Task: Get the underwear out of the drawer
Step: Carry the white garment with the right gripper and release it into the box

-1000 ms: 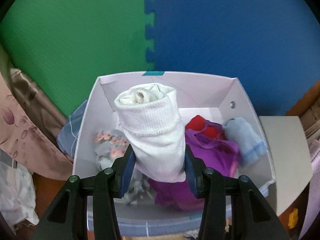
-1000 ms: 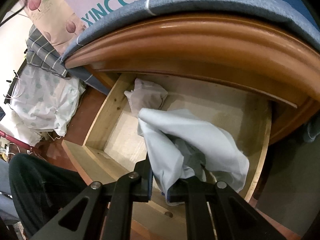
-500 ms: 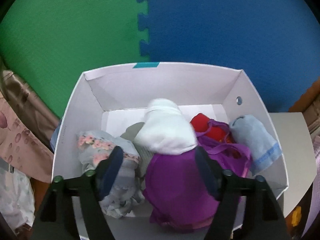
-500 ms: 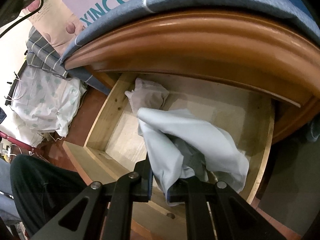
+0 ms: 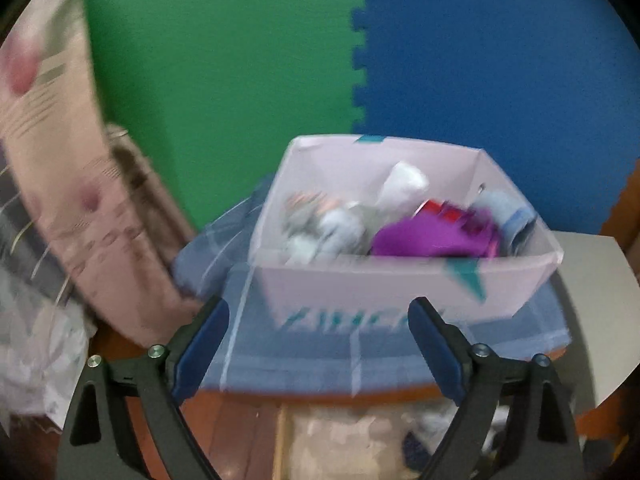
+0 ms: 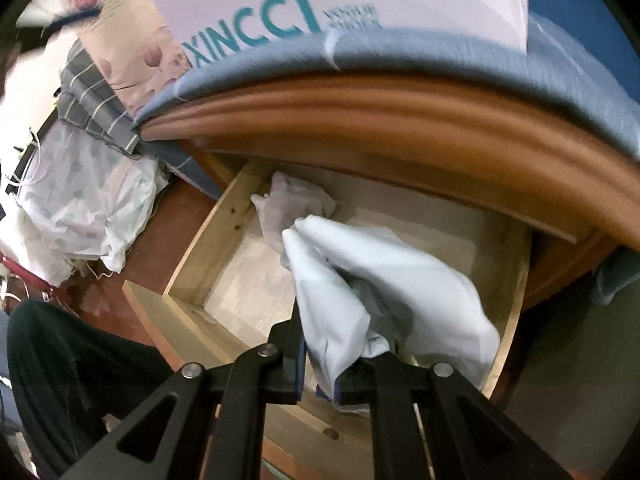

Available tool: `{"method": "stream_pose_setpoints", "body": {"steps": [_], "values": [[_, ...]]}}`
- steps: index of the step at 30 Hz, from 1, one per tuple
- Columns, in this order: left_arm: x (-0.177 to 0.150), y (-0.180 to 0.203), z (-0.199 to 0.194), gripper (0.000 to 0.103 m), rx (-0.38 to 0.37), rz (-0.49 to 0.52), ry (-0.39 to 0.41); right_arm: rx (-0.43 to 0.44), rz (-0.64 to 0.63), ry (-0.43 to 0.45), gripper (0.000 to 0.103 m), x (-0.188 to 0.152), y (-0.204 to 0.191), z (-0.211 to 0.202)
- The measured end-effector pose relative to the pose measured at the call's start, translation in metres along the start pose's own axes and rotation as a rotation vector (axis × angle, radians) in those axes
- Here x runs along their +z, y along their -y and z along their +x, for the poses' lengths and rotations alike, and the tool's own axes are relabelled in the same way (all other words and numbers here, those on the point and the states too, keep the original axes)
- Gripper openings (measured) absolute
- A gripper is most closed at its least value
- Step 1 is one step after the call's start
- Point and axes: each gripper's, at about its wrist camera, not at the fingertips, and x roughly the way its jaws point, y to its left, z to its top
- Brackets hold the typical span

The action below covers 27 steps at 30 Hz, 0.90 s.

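Note:
My right gripper (image 6: 326, 364) is shut on a pale blue piece of underwear (image 6: 384, 280), held just above the open wooden drawer (image 6: 208, 248). A crumpled whitish garment (image 6: 294, 204) lies at the drawer's back left corner. In the blurred left wrist view my left gripper (image 5: 318, 348) is pulled back from the white cardboard box (image 5: 380, 292), its jaws still opening with nothing between them. The box holds a white rolled garment (image 5: 404, 184), a purple one (image 5: 432, 236), a red one, a floral grey one (image 5: 316, 220) and a light blue one (image 5: 508, 216).
The box (image 6: 320, 4) stands on a blue checked cloth (image 5: 340, 348) on the brown wooden cabinet top (image 6: 380, 120) above the drawer. Green and blue foam mats (image 5: 360, 60) cover the wall behind. Pink floral fabric (image 5: 60, 168) and white bedding (image 6: 80, 208) lie to the left. A person's dark trouser leg (image 6: 68, 360) is at lower left.
My left gripper let go of the white rolled garment, which dropped into the box, then opened wide and drew back from the box. The right gripper kept its hold and barely moved.

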Motion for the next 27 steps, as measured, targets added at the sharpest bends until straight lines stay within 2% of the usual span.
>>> {"method": "stream_pose_setpoints", "body": {"steps": [2,5,9,11,15,19,23,27], "values": [[-0.029,-0.016,-0.005,0.09,0.03,-0.025,-0.011,-0.004,0.007,0.015,0.009,0.005,-0.003,-0.007],[-0.064,-0.041,0.001,0.09,0.035,-0.105,-0.051,-0.028,0.019,0.025,0.009,0.012,-0.008,-0.017],[-0.094,-0.068,0.023,0.09,0.039,-0.211,-0.114,-0.04,0.033,0.037,0.009,0.023,-0.015,-0.034],[-0.098,-0.074,0.029,0.09,0.045,-0.21,-0.123,-0.045,0.028,0.051,0.009,0.029,-0.022,-0.048],[-0.105,-0.084,0.035,0.091,0.104,-0.215,-0.138,-0.029,0.035,0.068,0.009,0.041,-0.033,-0.075],[-0.108,-0.097,0.036,0.091,0.101,-0.269,-0.15,-0.012,0.034,0.084,0.009,0.055,-0.046,-0.104],[-0.11,-0.102,0.032,0.091,0.118,-0.27,-0.139,-0.004,0.008,0.122,0.009,0.073,-0.062,-0.141],[-0.109,-0.101,0.034,0.096,0.115,-0.272,-0.148,-0.013,-0.026,0.182,0.009,0.102,-0.083,-0.181]]}}
